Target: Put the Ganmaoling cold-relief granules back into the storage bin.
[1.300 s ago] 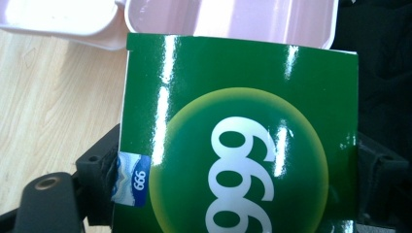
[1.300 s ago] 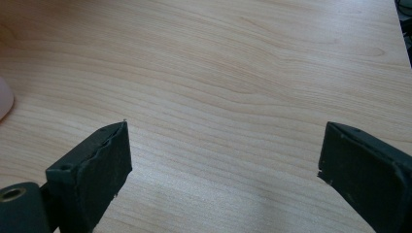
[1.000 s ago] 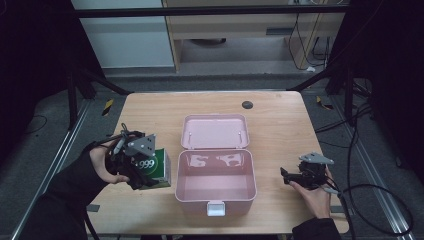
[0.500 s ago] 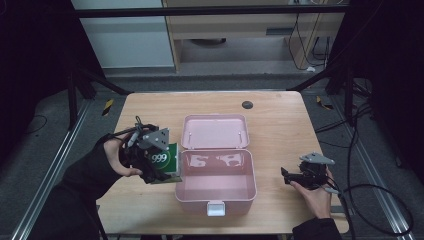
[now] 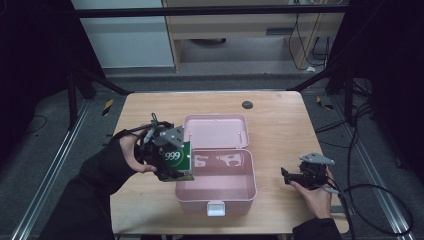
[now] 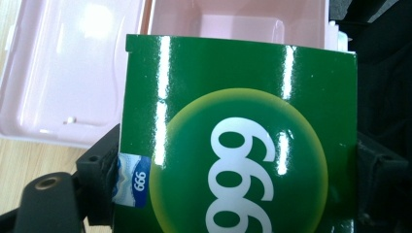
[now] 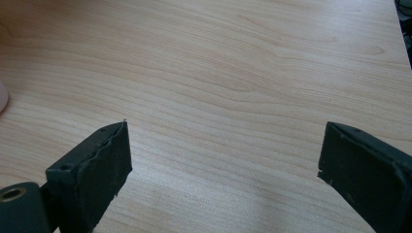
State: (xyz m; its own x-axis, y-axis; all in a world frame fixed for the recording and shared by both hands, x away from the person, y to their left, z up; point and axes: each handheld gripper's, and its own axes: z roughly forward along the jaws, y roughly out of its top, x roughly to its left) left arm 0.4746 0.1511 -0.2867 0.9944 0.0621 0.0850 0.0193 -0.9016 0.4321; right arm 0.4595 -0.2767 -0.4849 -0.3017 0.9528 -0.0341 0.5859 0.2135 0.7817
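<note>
fingers of the left gripper press on both side edges of a glossy green cardboard box with a yellow-rimmed circle and white "999" print, so the box is clamped between them. in the left gripper view 1 black finger shows at the box's lower left edge and the other at its right edge, and a small blue label sits on the box's lower left corner. in the high view the person's left hand carries this gripper above the desk, with the green box held upright, just at the left rim of the open pale pink plastic case. whether the box touches that rim cannot be told. the case's hinged lid lies flat open behind the tray part, and a white latch sits at the case's front edge.

fingers of the right gripper stand wide apart with nothing between them, over bare light wood grain. in the high view the right gripper rests low at the right part of the desk, held by the person's right hand, well apart from the pink case, its fingers pointing left toward it. a small dark round disc lies near the far edge of the desk, behind the case's lid.
</note>
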